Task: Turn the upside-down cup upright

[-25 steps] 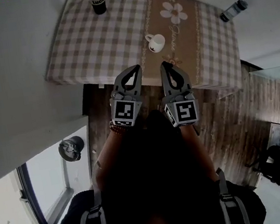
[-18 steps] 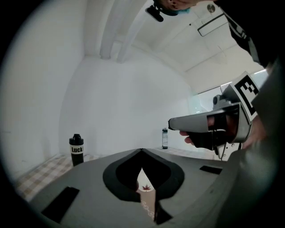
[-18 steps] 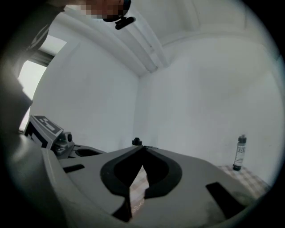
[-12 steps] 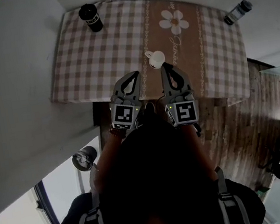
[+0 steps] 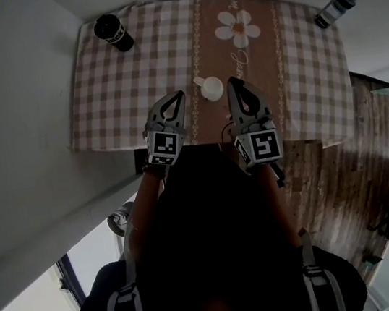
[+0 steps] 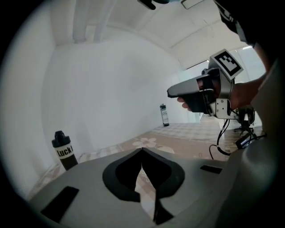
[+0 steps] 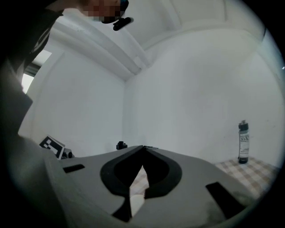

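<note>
The small white cup [image 5: 212, 88] stands on the checked tablecloth [image 5: 132, 87], between my two grippers and only a little ahead of their tips, nearer to the right one. It looks like glazed ceramic, so I judge it stiff, rather light, smooth enough to slip, and easy to chip if it falls on the table. From above I cannot tell for sure which end is up. Its little handle [image 5: 198, 81] points toward my left gripper [image 5: 178, 96]. I think the best place to hold it is across the round wall, low on the body, with one pad on each side. The handle is thin, and the cup would swing from it. Before that I must open, because both pairs of jaws are clenched tip to tip with nothing between them (through the gaps I see only cloth and a pale patch that I cannot name). My right gripper [image 5: 231, 81] points about level over the near edge of the table, mostly at the wall. My left one is tipped somewhat downward toward the cloth. Both hands are side by side and well in front of my body.
</note>
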The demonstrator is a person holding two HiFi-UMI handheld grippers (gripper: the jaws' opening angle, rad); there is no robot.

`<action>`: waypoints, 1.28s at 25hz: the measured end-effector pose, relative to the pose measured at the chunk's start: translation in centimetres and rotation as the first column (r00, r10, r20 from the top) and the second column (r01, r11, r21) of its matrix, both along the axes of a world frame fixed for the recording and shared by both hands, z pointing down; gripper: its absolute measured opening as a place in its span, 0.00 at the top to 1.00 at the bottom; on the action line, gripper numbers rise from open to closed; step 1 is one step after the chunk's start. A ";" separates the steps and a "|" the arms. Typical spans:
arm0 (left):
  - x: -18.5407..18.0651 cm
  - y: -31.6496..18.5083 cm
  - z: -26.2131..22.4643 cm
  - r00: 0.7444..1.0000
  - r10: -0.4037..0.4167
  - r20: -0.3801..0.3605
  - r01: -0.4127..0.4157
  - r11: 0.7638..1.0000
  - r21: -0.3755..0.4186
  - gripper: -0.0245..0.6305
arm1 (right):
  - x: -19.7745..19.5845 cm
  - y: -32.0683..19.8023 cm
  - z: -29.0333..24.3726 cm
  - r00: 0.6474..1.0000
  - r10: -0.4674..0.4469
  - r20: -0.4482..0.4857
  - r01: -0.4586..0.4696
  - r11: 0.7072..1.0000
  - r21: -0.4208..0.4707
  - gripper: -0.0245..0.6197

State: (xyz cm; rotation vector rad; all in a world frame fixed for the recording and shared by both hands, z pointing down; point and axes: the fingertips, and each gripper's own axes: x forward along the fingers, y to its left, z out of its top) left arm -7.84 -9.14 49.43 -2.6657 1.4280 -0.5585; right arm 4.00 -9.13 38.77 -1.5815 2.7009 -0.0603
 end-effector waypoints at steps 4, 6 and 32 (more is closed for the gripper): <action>0.8 -1.6 3.1 0.999 0.038 -0.028 -0.040 0.998 -0.056 0.93 | -1.0 -0.4 1.0 1.000 -0.024 -0.002 0.024 0.999 -0.029 0.95; 1.3 -2.4 4.6 0.998 0.049 -0.050 -0.054 0.995 -0.090 0.92 | -1.4 -0.8 1.4 1.000 -0.021 -0.009 0.020 0.999 -0.039 0.95; 3.8 -7.1 12.6 0.988 0.136 -0.074 -0.149 0.964 -0.220 0.84 | -4.1 -3.5 4.6 0.996 -0.048 -0.079 0.039 0.993 -0.114 0.95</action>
